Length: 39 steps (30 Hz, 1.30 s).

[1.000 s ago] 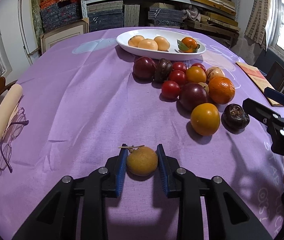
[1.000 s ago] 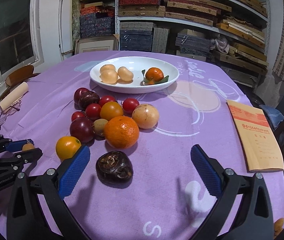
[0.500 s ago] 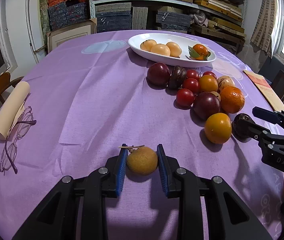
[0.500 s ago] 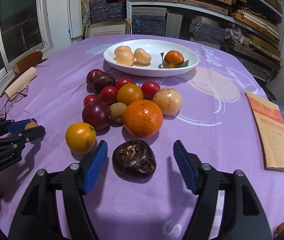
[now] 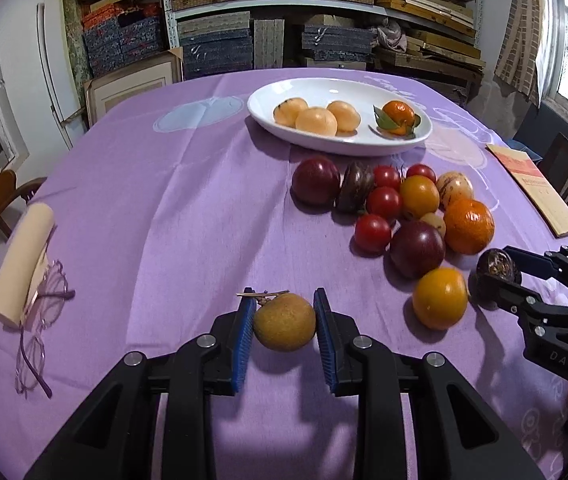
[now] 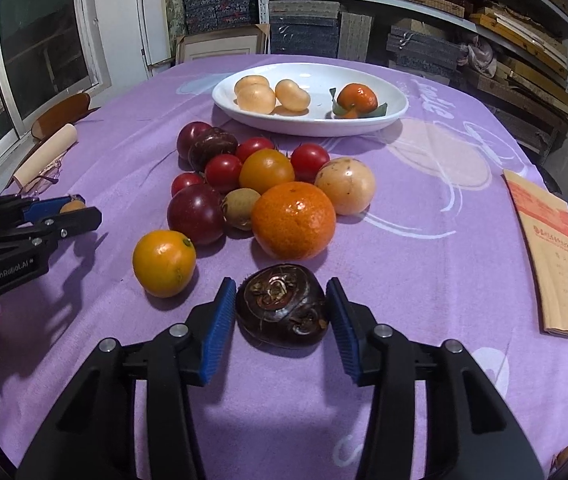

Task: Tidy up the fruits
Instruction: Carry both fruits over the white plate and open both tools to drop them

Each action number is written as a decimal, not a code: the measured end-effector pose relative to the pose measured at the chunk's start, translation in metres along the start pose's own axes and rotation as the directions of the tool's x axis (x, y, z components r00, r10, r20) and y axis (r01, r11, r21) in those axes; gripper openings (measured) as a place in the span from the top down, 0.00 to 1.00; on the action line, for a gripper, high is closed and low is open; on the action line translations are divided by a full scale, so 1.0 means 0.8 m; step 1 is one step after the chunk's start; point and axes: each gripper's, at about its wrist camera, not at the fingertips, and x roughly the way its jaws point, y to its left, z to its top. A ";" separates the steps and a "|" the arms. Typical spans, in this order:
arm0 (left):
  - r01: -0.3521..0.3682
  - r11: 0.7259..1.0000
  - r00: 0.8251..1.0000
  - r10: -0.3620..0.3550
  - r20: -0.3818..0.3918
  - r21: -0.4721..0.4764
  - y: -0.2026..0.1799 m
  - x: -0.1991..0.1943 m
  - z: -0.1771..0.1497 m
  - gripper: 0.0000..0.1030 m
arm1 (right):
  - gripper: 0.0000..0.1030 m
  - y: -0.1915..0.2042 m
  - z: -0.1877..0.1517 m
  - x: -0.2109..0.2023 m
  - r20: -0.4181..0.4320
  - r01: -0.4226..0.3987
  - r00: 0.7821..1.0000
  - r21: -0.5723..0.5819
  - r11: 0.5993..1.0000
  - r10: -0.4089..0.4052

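The right gripper [image 6: 280, 320] is closing its jaws on the dark wrinkled fruit [image 6: 282, 306] near the table's [image 6: 423, 264] front edge; let both pads seat squarely before lifting toward the white dish [image 6: 393, 114] at the far edge. The left gripper [image 5: 284, 336] clamps the brown fruit [image 5: 284, 322]. Both grippers angle steeply downward.

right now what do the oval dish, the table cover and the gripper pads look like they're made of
Oval dish: likely glazed ceramic, white and glossy with window glare.
Table cover: woven cloth, matte purple, with soft creases.
Pads: apparently blue rubber or plastic, finely ribbed; the black arms look like moulded plastic.
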 end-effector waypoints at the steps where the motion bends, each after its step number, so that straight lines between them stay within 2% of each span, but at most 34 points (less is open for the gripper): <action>1: -0.004 1.000 1.000 0.004 0.013 0.010 0.000 0.001 0.013 0.71 | 0.55 -0.004 0.005 -0.004 0.005 -0.008 1.000 0.006 1.000 0.008; 8: 0.006 1.000 0.998 -0.007 0.070 0.022 -0.010 0.033 0.115 0.71 | 0.55 -0.035 0.076 -0.035 0.089 -0.031 0.996 0.031 0.999 0.028; 10: 0.022 1.000 0.997 -0.023 0.072 0.017 -0.014 0.047 0.142 0.71 | 0.55 -0.040 0.099 -0.034 0.113 -0.011 0.994 0.028 1.000 0.007; 17: 0.057 0.998 0.998 -0.057 0.014 -0.018 -0.018 0.121 0.249 0.71 | 0.55 -0.038 0.173 0.030 0.100 0.017 0.995 0.007 1.000 -0.018; 20: 0.051 0.998 0.999 -0.051 -0.008 -0.029 -0.022 0.154 0.279 0.71 | 0.55 -0.034 0.197 0.063 0.078 0.023 0.997 -0.015 1.000 -0.021; 26: 0.076 0.995 0.988 -0.084 -0.129 -0.061 -0.027 0.223 0.301 0.71 | 0.55 -0.040 0.221 0.112 0.029 0.031 0.999 -0.020 0.999 -0.031; 28: 0.075 0.994 0.986 -0.085 -0.146 -0.075 -0.025 0.237 0.302 0.71 | 0.55 -0.042 0.223 0.122 0.019 0.035 0.999 -0.023 0.999 -0.034; 30: 0.066 0.995 0.987 -0.076 -0.144 -0.072 -0.026 0.241 0.302 0.66 | 0.55 -0.043 0.223 0.129 0.008 0.032 0.999 -0.025 0.999 -0.031; 32: 0.054 0.996 0.990 -0.062 -0.127 -0.069 -0.026 0.238 0.302 0.49 | 0.55 -0.044 0.221 0.133 0.003 0.035 0.999 -0.028 0.999 -0.035; 34: 0.039 0.997 0.994 -0.045 -0.102 -0.060 -0.026 0.229 0.302 0.42 | 0.55 -0.045 0.218 0.134 0.010 0.045 0.999 -0.028 0.999 -0.045; 38: 0.045 0.996 0.996 -0.050 -0.072 -0.077 -0.013 0.199 0.304 0.42 | 0.54 -0.050 0.214 0.114 0.048 0.048 0.998 -0.017 0.999 -0.047; 39: 0.047 0.996 0.997 -0.052 -0.060 -0.082 -0.008 0.188 0.302 0.42 | 0.51 -0.052 0.213 0.103 0.063 0.044 0.997 -0.009 0.999 -0.043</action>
